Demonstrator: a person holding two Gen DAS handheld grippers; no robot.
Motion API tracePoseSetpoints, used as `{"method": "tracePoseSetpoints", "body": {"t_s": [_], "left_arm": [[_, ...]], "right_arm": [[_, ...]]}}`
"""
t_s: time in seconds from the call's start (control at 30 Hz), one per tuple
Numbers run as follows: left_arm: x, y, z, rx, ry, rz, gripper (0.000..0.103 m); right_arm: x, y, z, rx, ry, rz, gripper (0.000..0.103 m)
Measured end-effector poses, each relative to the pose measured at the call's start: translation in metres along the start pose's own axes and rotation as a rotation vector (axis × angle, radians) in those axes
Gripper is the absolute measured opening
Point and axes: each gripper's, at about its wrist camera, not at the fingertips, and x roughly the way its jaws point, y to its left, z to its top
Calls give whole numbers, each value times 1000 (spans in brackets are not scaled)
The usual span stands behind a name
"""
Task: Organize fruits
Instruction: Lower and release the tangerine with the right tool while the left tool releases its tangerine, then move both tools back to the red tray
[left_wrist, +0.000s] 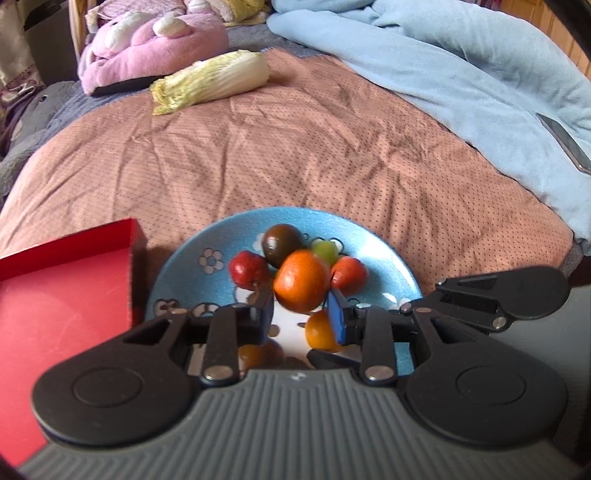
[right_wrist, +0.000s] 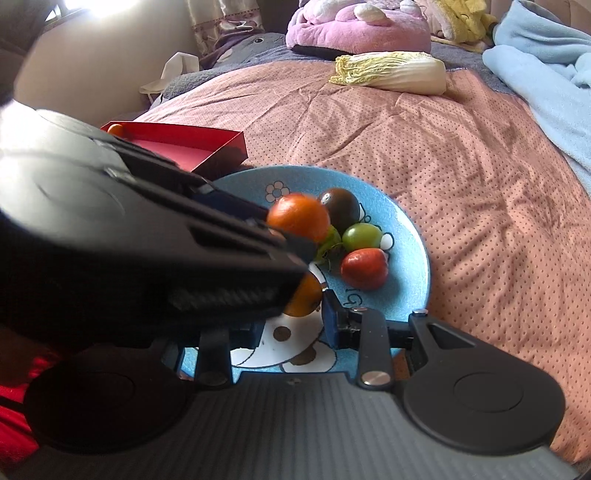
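A: Left gripper (left_wrist: 301, 317) first, nearest the lens. Blue pads (left_wrist: 335, 320) sit either side of an orange tomato (left_wrist: 302, 280), and the fruit looks pinched between the tips, raised above the blue plate (left_wrist: 388, 254).

B: Confirmed from the right wrist view: orange tomato (right_wrist: 298, 218) at the end of the left gripper's black fingers, over the plate (right_wrist: 410, 236). Contact itself is blurred.

A: Right gripper (right_wrist: 291, 325)?

B: Jaws apart, nothing between them, only plate beneath. Its left finger is mostly hidden behind the other tool.

A: Remaining fruit on the plate: dark tomato (left_wrist: 281, 244), green tomato (left_wrist: 325, 251), two red ones (left_wrist: 248, 268) (left_wrist: 349, 277), a smaller orange one (left_wrist: 320, 330) close under the pads.

B: Same count here: dark (right_wrist: 340, 207), green (right_wrist: 362, 236), red (right_wrist: 364, 267), small orange (right_wrist: 304, 297) partly covered.

A: Red box (left_wrist: 66, 288) just left of the plate.

B: One small orange fruit (right_wrist: 117, 129) in its far corner.

A: Background: napa cabbage (left_wrist: 212, 81) on the pink bedspread (left_wrist: 295, 147), well apart from the plate; blue blanket (left_wrist: 461, 74) right; pink plush (left_wrist: 155, 40) behind.
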Motion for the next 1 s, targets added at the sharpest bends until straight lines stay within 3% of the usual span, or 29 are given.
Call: {"method": "tracePoseSetpoints", "body": {"t_s": [0.1,0.13,0.37,0.43,0.47,1.0], "left_arm": [[-11,2,0,1,0,12,52],[-15,2,1,8,0,14,53],[-41,-8,4,67,-56,35,53],[-47,-9,3,63,-67,41,53],[-51,-9,2,59,-75,43,53],[-102,-5,-16,-64,-140,54,53]], "right_arm": [[2,-1,-3,36,-14,-9,38],[3,-1,-4,52,-17,-12,38],[-8,-1,-8,127,-65,-35,39],[-15,1,-8,128,-76,-46,45],[-20,2,-8,129,-83,-49,49],[-87,27,6,104,-161,28,54]]}}
